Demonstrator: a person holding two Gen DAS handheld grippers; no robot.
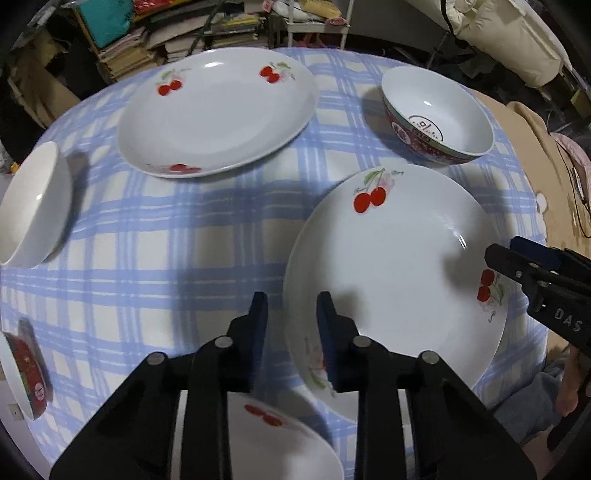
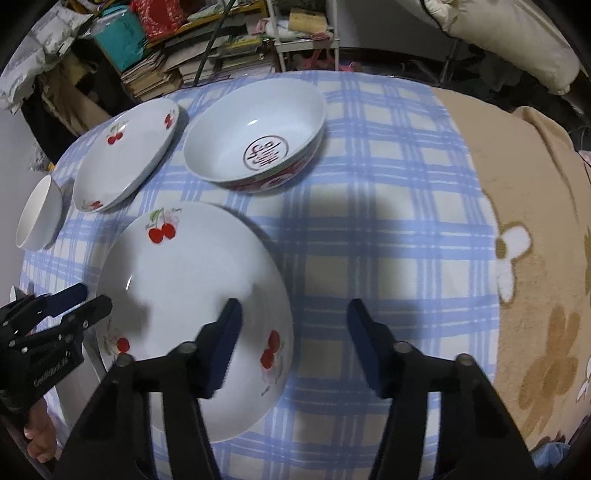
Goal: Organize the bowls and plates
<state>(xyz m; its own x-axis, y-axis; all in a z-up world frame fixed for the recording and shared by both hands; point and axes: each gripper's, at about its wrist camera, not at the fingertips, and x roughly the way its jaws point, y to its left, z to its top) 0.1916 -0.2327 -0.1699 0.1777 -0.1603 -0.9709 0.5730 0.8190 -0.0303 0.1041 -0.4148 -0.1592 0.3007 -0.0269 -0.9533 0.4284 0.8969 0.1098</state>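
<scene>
A white cherry plate [image 1: 399, 280] lies on the checked tablecloth; it also shows in the right wrist view [image 2: 192, 302]. My left gripper [image 1: 291, 314] is open and empty, its jaws either side of that plate's left rim. My right gripper [image 2: 293, 332] is open and empty, straddling the plate's right rim; it shows at the right in the left wrist view [image 1: 513, 258]. A second cherry plate [image 1: 218, 110] lies at the far side. A red-sided bowl [image 1: 439, 114] stands far right. A white bowl [image 1: 33, 206] stands at the left.
Another red-sided bowl [image 1: 26, 373] sits at the left edge and a third cherry plate [image 1: 280, 439] under my left gripper. A beige flowered blanket [image 2: 535, 258] covers the table's right side. Stacked books and shelves [image 1: 177, 33] stand behind the table.
</scene>
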